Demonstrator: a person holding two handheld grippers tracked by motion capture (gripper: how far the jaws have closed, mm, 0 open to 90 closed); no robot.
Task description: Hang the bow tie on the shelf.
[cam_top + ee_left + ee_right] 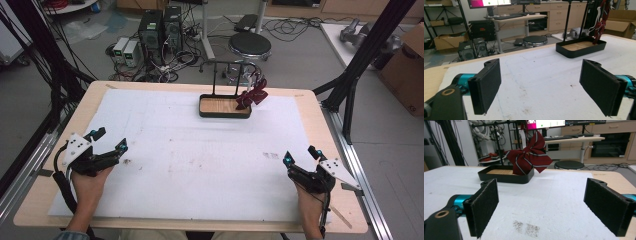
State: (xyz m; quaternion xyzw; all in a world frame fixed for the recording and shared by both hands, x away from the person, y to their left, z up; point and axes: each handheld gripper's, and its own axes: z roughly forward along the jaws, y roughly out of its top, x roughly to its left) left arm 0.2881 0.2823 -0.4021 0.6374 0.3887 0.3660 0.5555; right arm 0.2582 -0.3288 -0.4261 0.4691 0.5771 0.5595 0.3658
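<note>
A dark red striped bow hangs over the black tray.

Matt black tray with wooden floor, satiny bow.

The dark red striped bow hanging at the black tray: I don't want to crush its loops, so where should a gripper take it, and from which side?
Probably at the centre knot of the dark red striped bow, where the loops gather narrow. It hangs at the right end of the black tray with a wooden floor, so the open right gripper could come from the table's front right, clear of the stand's black posts.
</note>
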